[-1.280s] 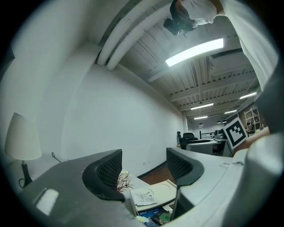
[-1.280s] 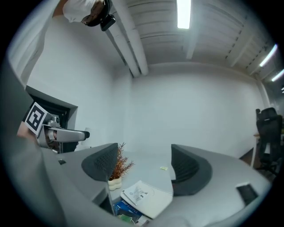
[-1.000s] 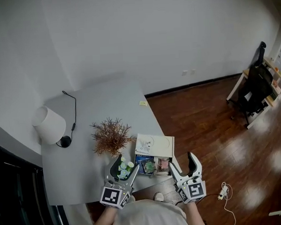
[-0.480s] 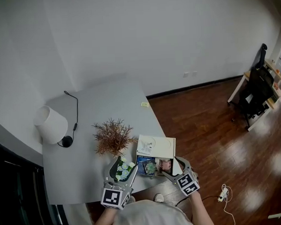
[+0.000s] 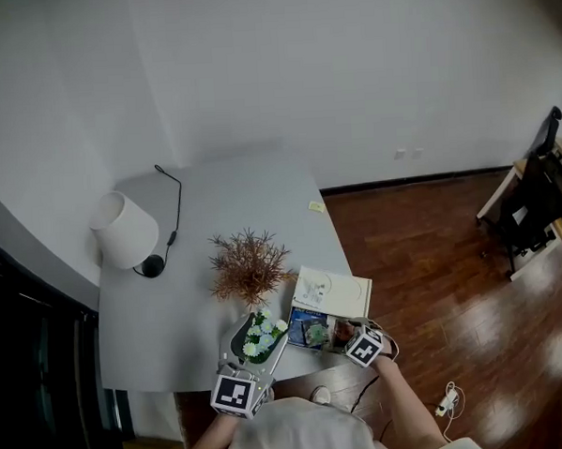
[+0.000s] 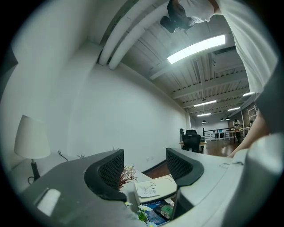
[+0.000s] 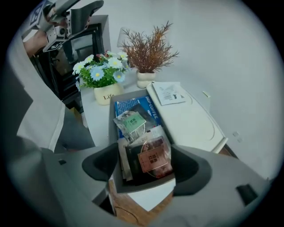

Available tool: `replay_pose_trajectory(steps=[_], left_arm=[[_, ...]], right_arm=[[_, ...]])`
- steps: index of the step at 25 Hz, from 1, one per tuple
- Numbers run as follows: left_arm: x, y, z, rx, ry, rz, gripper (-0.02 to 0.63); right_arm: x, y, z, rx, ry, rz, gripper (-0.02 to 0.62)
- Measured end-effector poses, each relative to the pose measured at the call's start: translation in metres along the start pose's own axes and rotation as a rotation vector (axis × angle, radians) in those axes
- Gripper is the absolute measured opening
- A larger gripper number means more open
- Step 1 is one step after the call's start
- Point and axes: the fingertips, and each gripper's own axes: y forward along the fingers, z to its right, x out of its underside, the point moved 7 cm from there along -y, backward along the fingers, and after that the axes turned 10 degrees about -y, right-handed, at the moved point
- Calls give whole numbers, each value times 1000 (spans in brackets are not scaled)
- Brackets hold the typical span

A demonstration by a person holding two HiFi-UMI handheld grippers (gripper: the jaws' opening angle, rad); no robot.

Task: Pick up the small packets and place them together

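Observation:
Several small packets lie stacked in a shallow grey tray (image 7: 110,126) at the table's front edge. On top nearest me is a dark packet with a copper label (image 7: 150,159); beyond it lie a green-labelled packet (image 7: 131,122) and a blue coffee package (image 7: 133,105). My right gripper (image 7: 143,167) is open, with its jaws either side of the dark packet and not squeezing it. In the head view the right gripper (image 5: 349,335) is at the packets (image 5: 317,332). My left gripper (image 6: 144,170) is open with nothing between its jaws, and hovers by the flower pot (image 5: 259,335).
A white flat box (image 7: 186,117) lies right of the tray. A pot of white and blue flowers (image 7: 103,77) and a dried brown plant (image 7: 148,51) stand behind. A white lamp (image 5: 123,229) sits at the grey table's (image 5: 173,318) left. Wooden floor lies off the right edge.
My right gripper has moved forward and left from open air over the table edge, down round the packets. Its jaws kept the same width. The left gripper has barely moved.

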Motion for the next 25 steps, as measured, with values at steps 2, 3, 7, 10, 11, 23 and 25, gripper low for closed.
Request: replay_pose_trajectory(steps=[2, 3, 7, 10, 11, 23, 25], left_arm=[[2, -2, -1, -10, 2, -3, 295], [3, -2, -1, -15, 3, -2, 295], [2, -4, -1, -32, -5, 0, 295], [5, -6, -4, -43, -1, -5, 295], [4, -6, -5, -44, 1, -7, 295], [5, -8, -6, -41, 5, -14, 295], [6, -7, -5, -33, 6, -15, 295]], right_arm=[[-2, 7, -1, -22, -11, -16, 365], [-2, 11, -1, -29, -18, -28, 365], [5, 28, 2, -43, -52, -108, 324], [6, 33, 3, -39, -73, -141, 311], [6, 32, 3, -39, -79, -146, 294], [-6, -17, -8, 94, 19, 51, 61], [-11, -31, -9, 134, 21, 88, 61]])
